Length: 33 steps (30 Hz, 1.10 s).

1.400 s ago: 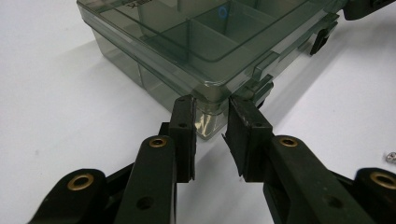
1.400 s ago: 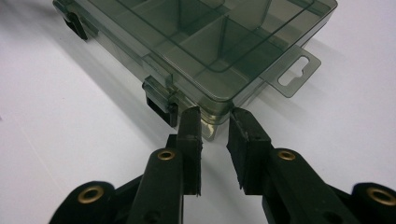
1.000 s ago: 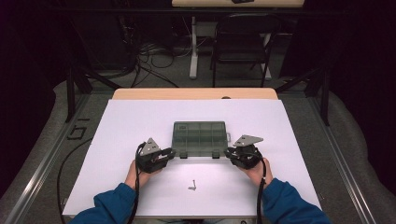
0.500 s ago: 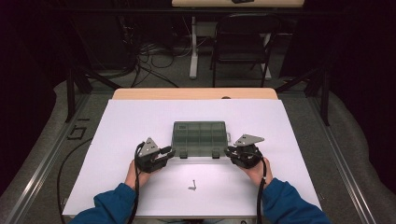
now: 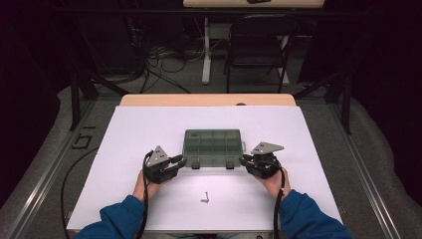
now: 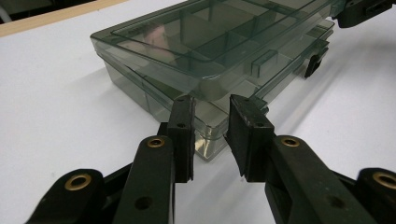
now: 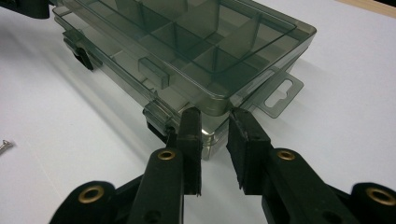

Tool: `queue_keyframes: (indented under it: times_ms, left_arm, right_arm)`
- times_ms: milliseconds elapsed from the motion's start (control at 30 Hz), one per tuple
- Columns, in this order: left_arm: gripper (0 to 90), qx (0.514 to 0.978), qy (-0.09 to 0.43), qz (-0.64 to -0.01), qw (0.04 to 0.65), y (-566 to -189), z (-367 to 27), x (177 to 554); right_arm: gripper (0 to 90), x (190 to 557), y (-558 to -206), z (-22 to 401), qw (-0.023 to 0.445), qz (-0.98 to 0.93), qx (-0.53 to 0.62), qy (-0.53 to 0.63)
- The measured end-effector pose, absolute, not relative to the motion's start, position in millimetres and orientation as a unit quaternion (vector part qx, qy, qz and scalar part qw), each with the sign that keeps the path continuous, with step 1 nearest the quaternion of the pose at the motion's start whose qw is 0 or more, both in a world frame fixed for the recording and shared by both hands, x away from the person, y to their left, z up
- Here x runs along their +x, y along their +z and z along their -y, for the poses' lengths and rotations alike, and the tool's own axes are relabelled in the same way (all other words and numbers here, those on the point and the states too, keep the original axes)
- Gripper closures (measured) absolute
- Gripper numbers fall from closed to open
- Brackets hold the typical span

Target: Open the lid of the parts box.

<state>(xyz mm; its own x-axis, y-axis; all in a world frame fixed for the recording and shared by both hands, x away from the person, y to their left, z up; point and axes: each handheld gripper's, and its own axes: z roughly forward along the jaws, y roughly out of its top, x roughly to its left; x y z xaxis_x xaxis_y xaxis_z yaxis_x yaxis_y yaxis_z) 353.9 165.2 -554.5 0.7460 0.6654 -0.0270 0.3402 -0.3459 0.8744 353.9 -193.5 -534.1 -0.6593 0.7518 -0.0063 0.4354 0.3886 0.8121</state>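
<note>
A smoky clear compartment box (image 5: 213,147) lies on the white table top, with its two black latches on the near side. My left gripper (image 5: 183,162) is at the box's near left corner. In the left gripper view, that corner of the box (image 6: 210,46) fills the gap between the jaws of my left gripper (image 6: 211,105). My right gripper (image 5: 244,159) is at the near right corner. In the right gripper view, its jaws (image 7: 215,116) likewise straddle the corner of the box (image 7: 187,37), beside a latch. The lid looks slightly off the base.
A small metal screw (image 5: 205,197) lies on the white sheet (image 5: 149,129) in front of the box, between my forearms; it is also at the left edge of the right gripper view (image 7: 4,145). A chair (image 5: 259,45) and floor cables stand beyond the table.
</note>
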Motion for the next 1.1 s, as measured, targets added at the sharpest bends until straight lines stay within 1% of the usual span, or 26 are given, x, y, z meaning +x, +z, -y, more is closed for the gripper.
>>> queue_keyframes:
  times_ms: [200,300,367,600,733,933,1100]
  left_arm:
    - [63.9,0.801,0.173,-0.315,0.479,-554.1,-164.5,354.2]
    - [55.2,0.802,0.178,-0.315,0.475,-550.7,-165.5,354.2]
    - [46.4,0.802,0.185,-0.314,0.473,-547.9,-164.9,354.2]
    - [38.5,0.812,0.208,-0.301,0.455,-542.2,-158.6,357.0]
    - [38.4,0.814,0.214,-0.296,0.451,-540.0,-156.6,357.4]
    - [41.0,0.819,0.218,-0.290,0.444,-540.9,-154.8,359.9]
    - [48.1,0.815,0.228,-0.285,0.450,-541.8,-151.6,361.5]
  right_arm:
    - [75.1,354.7,-534.1,193.6,0.187,-0.809,0.368,0.419]
    - [75.1,354.8,-534.0,193.9,0.187,-0.809,0.370,0.417]
    - [75.1,355.1,-534.0,194.1,0.187,-0.809,0.370,0.418]
    - [75.0,355.7,-532.3,194.8,0.184,-0.804,0.372,0.425]
    - [75.0,356.1,-531.0,195.2,0.181,-0.802,0.373,0.430]
    - [74.9,356.3,-529.0,195.4,0.181,-0.799,0.374,0.434]
    - [74.4,356.7,-528.3,195.0,0.183,-0.801,0.372,0.432]
